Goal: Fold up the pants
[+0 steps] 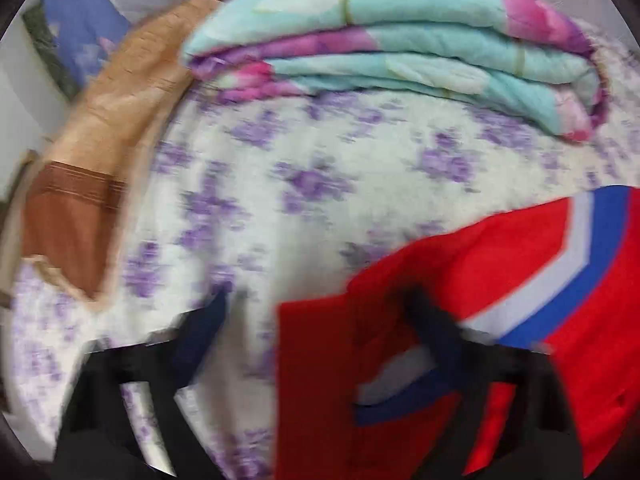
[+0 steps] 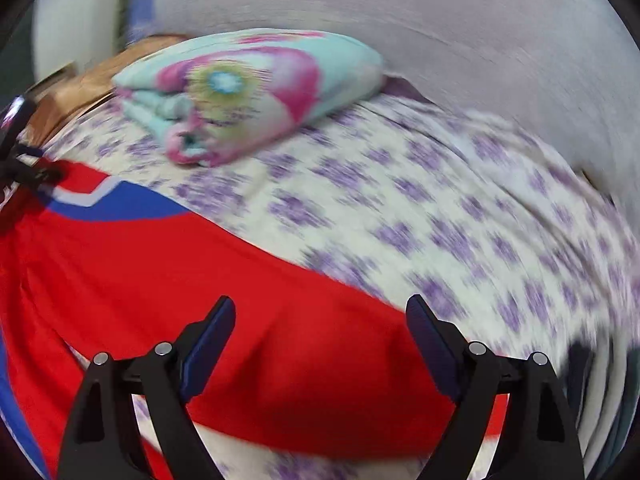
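Observation:
Red pants [image 1: 500, 280] with a white and blue chevron stripe lie on a bed with a white sheet printed with purple flowers [image 1: 320, 160]. My left gripper [image 1: 320, 320] is open; its right finger sits over the red cloth's edge, its left finger over the sheet. The view is blurred. In the right wrist view the pants [image 2: 200, 264] spread across the lower left. My right gripper [image 2: 320, 312] is open and empty above the pants' red edge. The left gripper [image 2: 24, 168] shows at the far left on the pants.
A folded teal and pink floral quilt [image 1: 400, 40] lies at the back of the bed; it also shows in the right wrist view [image 2: 248, 88]. A tan and brown pillow [image 1: 100, 140] lies at the left. A grey wall [image 2: 440, 20] stands behind.

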